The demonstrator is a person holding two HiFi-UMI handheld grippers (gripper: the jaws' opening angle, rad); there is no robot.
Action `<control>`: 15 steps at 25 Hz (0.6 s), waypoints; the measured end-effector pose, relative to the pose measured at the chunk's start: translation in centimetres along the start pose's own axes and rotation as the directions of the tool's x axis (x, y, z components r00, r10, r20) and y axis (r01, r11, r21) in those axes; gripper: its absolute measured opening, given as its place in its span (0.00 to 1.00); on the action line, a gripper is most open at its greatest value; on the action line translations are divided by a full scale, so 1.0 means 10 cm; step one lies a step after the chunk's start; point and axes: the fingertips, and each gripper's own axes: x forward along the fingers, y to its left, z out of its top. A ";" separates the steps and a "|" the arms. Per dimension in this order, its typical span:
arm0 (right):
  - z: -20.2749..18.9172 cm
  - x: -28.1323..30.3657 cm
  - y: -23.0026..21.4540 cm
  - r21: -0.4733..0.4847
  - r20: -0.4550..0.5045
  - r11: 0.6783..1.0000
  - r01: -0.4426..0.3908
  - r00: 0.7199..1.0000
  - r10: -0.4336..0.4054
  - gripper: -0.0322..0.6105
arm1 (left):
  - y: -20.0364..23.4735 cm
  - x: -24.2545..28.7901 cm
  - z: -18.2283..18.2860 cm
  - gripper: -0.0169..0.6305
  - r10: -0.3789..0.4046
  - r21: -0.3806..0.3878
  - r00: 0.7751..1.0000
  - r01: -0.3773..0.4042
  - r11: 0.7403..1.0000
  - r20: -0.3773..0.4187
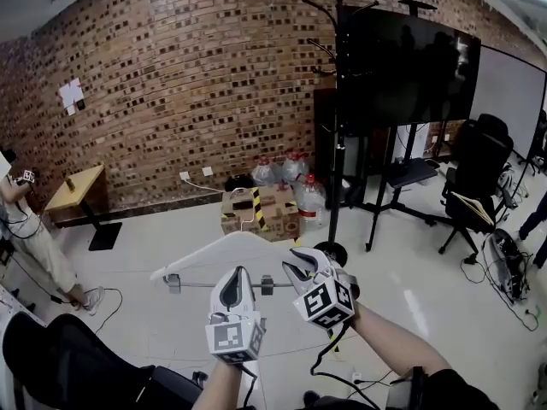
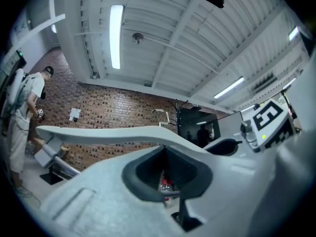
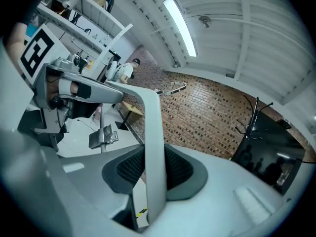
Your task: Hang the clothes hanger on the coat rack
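Observation:
A white clothes hanger (image 1: 209, 250) with a metal clip bar hangs level in front of me, held between both grippers. My right gripper (image 1: 301, 267) is shut on it: in the right gripper view the hanger's white arm (image 3: 153, 147) runs up between the two dark pads. My left gripper (image 1: 233, 282) sits under the hanger's middle; in the left gripper view the hanger's arm (image 2: 108, 135) crosses just over the closed jaws, with a thin metal bar in the gap. The black coat rack (image 1: 337, 143) stands well beyond, by the brick wall, its hooks bare.
A large dark screen on a stand (image 1: 410, 67) is right of the rack. Water bottles and a cardboard box (image 1: 261, 212) sit near its base. An office chair (image 1: 474, 178) stands at right, a person (image 1: 34, 237) and small table (image 1: 77, 190) at left.

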 end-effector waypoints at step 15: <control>-0.89 0.02 -1.22 0.033 -0.117 0.971 0.237 0.966 -0.231 0.22 | -0.34 1.16 -0.19 0.03 -0.167 0.065 0.986 0.166 0.984 0.009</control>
